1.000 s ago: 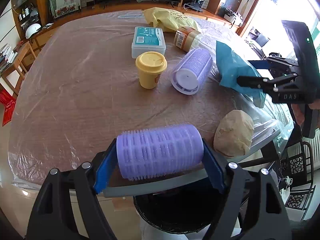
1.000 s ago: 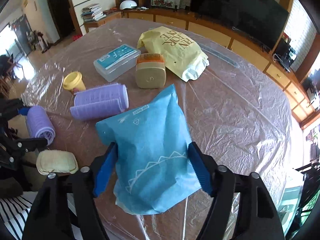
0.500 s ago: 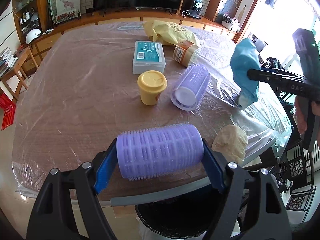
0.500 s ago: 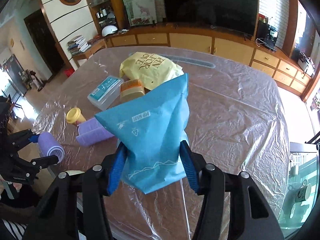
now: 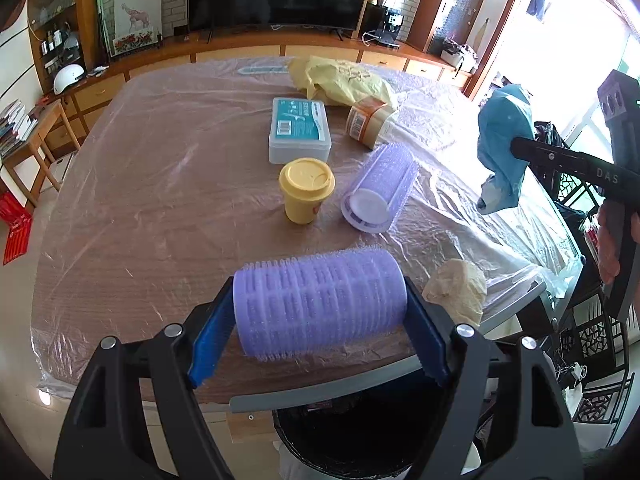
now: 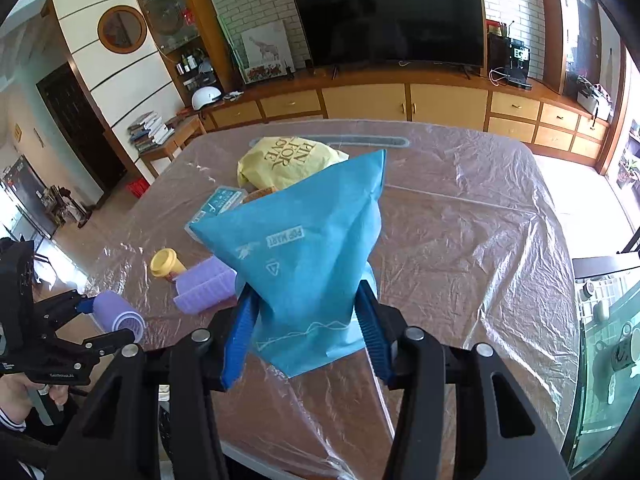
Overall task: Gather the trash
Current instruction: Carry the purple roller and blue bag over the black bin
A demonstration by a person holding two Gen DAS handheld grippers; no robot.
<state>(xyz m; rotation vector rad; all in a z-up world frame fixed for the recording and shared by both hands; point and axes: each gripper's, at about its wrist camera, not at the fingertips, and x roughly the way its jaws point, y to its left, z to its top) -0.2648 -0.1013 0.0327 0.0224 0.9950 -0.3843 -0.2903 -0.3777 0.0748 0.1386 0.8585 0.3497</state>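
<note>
Left wrist view, read from its left edge across: bare plastic-covered surface (image 5: 132, 208), then at centre the left claw (image 5: 318, 320) clenched on a purple hair roller (image 5: 320, 300), gripped by its two flat ends so the roller's long axis runs crosswise between the pads. Directly under that claw, past the near edge of the surface, sits the dark mouth of a bin (image 5: 360, 436). That is the relation the next move turns on: the bin lies below and slightly right of the held roller, so in my judgement the left hand is the nearer one and needs only to let go.

Further back lie a clear lidded box (image 5: 299, 130), a yellow cup (image 5: 306, 190), a second purple roller (image 5: 380, 188) lying with one end towards the camera, a brown jar (image 5: 368, 122) and a yellow bag (image 5: 344, 80). A crumpled beige wad (image 5: 458, 290) rests near the surface's right edge.

At far right the right claw (image 6: 308, 332) holds a blue pouch (image 6: 304, 264) lifted clear of the surface; its jaws are closing, with the pouch pinched between the pads. The pouch hangs well to the right of the bin, so it would have to travel leftward and down to reach it.
</note>
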